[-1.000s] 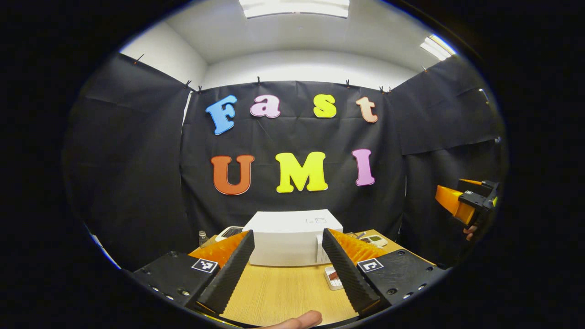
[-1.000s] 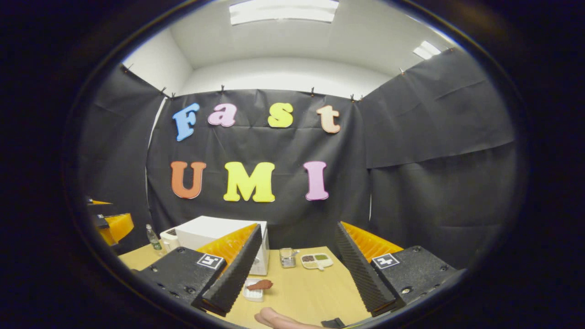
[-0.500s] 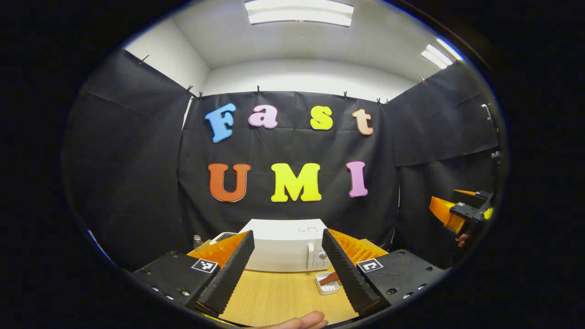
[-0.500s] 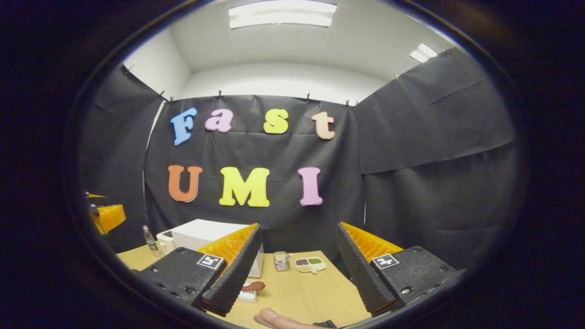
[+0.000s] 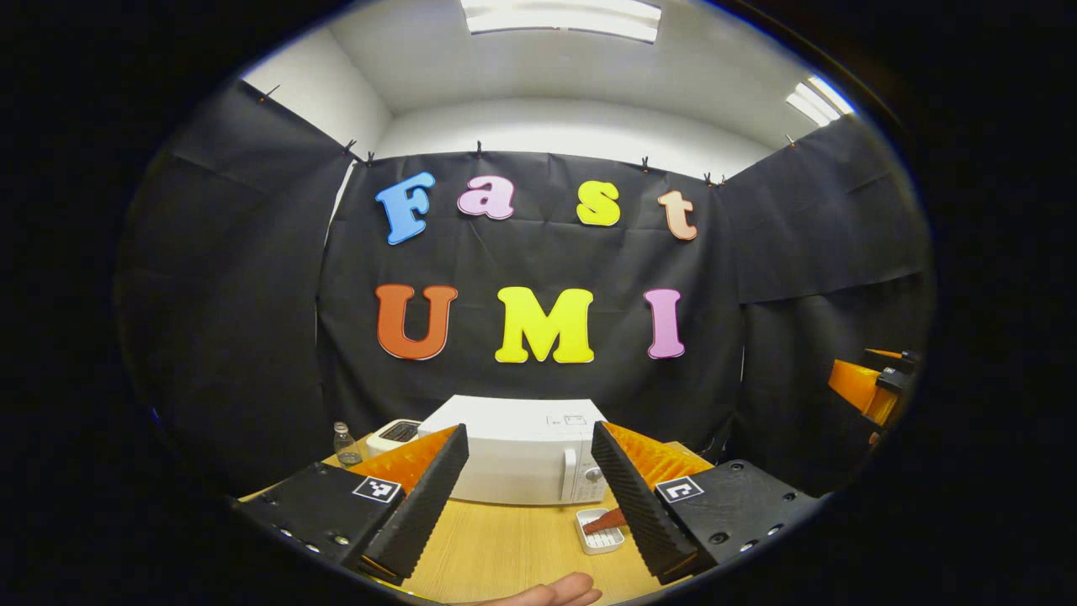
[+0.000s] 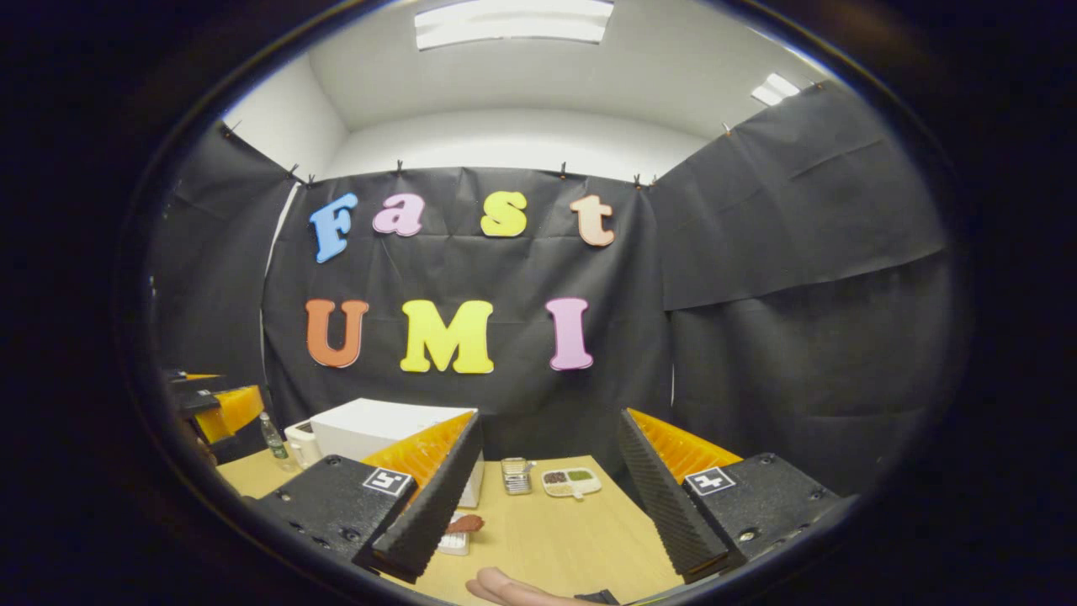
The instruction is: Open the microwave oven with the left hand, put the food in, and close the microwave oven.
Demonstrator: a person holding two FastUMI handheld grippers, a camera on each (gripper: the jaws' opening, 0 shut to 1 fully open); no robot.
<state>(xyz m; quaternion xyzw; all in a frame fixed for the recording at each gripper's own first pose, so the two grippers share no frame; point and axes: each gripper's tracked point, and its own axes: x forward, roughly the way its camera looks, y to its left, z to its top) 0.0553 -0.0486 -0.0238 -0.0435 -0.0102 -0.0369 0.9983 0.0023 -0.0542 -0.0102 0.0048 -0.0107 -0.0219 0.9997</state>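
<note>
Microwave oven (image 5: 522, 459): white, door closed, at table's far edge, ahead of left gripper (image 5: 526, 497), whose jaws stand wide and empty. Food (image 5: 602, 522): in small tray beside it. Advice: approach the door handle (image 5: 570, 475) squarely and pull gently.

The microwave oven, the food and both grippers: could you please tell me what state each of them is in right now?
microwave oven: door shut, standing on the table.
food: reddish piece lying in a small white tray on the table, in front of the oven's right corner, not gripped.
left gripper: open, holding nothing, short of the oven.
right gripper: open, holding nothing, above the table.
small bottle: upright, left of the oven.
</note>
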